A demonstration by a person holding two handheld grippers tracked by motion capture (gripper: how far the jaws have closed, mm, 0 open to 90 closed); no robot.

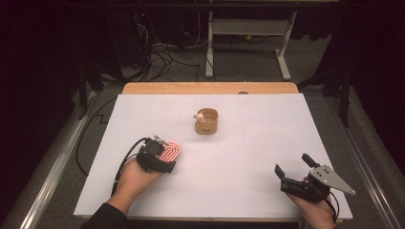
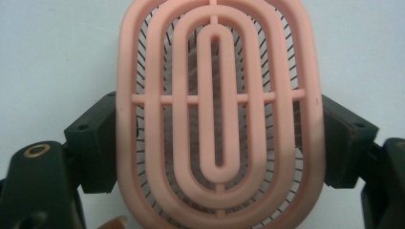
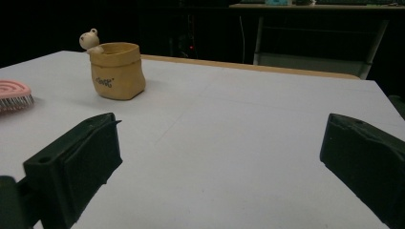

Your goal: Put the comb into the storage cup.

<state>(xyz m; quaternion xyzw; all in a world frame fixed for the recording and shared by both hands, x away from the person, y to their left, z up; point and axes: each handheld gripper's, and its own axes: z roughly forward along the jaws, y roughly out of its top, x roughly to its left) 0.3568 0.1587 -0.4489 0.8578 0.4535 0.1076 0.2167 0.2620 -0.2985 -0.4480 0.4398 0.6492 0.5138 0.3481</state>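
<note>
A pink oval hairbrush with ribbed rings lies low over the white table, left of centre. My left gripper is shut on it. In the left gripper view the brush sits between the two black jaws of that gripper, which press on its sides, with bristles showing through the slots. My right gripper rests near the front right edge, open. The right gripper view shows its jaws wide apart with bare table between them, and the brush at the far left.
A tan pot with a small bear figure on its rim stands at mid-table; it is also in the right gripper view. The white sheet covers a wooden tabletop. A desk frame and cables lie beyond.
</note>
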